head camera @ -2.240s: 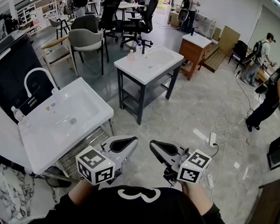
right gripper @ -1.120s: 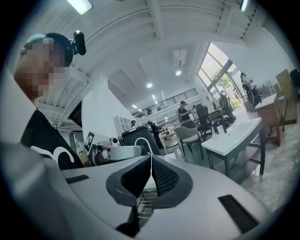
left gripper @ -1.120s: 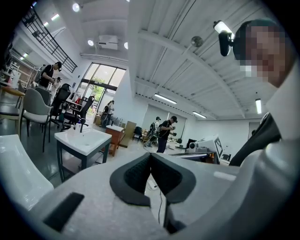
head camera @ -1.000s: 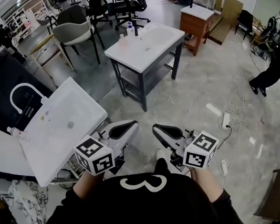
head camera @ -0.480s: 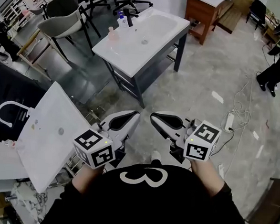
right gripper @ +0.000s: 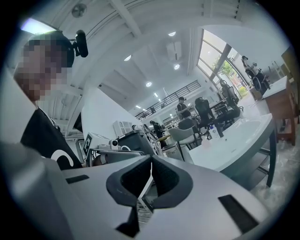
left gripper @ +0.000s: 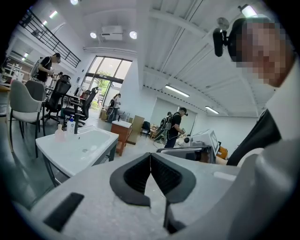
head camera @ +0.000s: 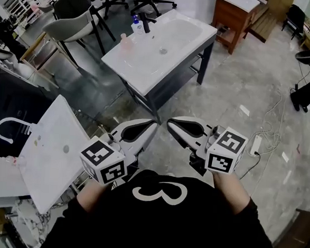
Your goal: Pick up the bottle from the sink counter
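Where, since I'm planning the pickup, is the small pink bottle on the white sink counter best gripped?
Likely round its body, midway up, approached level from the person's side: the small pink bottle stands upright on the rim of the white sink counter, with the blue-capped bottle and black faucet beyond it.

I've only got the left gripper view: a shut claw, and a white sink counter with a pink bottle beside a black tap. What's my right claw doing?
Observer: The right claw is shut too, with nothing in it.
Operator: How close are the claws to that counter?
Observer: Not close. In the head view both are held by the person's chest, the left claw included, with bare floor before the sink counter.
Operator: Any other sink around?
Observer: Yes, a second white sink with a white tap stands to the person's left.
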A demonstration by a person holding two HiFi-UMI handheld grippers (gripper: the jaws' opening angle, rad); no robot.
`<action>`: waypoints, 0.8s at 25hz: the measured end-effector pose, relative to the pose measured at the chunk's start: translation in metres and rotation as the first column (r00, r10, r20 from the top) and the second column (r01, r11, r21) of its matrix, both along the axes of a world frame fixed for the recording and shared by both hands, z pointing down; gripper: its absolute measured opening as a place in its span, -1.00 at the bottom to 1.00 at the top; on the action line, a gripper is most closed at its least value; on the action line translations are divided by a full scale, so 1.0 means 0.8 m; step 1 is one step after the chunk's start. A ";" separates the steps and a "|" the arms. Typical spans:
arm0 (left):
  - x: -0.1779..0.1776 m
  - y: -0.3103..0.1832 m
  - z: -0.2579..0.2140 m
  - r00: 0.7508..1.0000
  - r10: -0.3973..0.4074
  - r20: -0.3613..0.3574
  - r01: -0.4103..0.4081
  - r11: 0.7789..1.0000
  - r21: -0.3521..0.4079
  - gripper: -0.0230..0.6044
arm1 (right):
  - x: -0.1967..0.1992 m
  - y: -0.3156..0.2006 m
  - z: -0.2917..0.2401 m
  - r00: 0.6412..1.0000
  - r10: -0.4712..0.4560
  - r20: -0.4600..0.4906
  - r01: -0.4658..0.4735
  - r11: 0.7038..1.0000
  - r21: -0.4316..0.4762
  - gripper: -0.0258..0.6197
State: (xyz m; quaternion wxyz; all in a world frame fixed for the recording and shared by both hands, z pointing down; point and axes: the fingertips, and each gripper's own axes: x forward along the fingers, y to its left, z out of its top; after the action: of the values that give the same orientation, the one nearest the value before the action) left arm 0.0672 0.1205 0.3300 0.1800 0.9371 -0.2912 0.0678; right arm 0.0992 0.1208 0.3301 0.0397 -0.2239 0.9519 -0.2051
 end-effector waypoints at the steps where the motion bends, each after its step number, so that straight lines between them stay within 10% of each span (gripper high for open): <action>1: 0.000 -0.005 0.002 1.000 0.001 -0.002 -0.001 1.000 0.000 -0.88 | 0.000 -0.006 0.002 1.000 0.000 0.000 0.000 1.000 -0.002 -0.88; 20: -0.050 -0.241 0.036 0.998 0.021 -0.055 -0.024 0.998 -0.053 -0.88 | -0.055 -0.236 0.038 1.000 -0.009 -0.011 0.009 0.997 -0.072 -0.87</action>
State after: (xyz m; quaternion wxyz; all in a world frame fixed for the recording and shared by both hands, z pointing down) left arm 0.0269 -0.0725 0.3587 0.2122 0.9367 -0.2736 0.0521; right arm 0.0552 -0.0680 0.3602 0.0252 -0.2221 0.9452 -0.2379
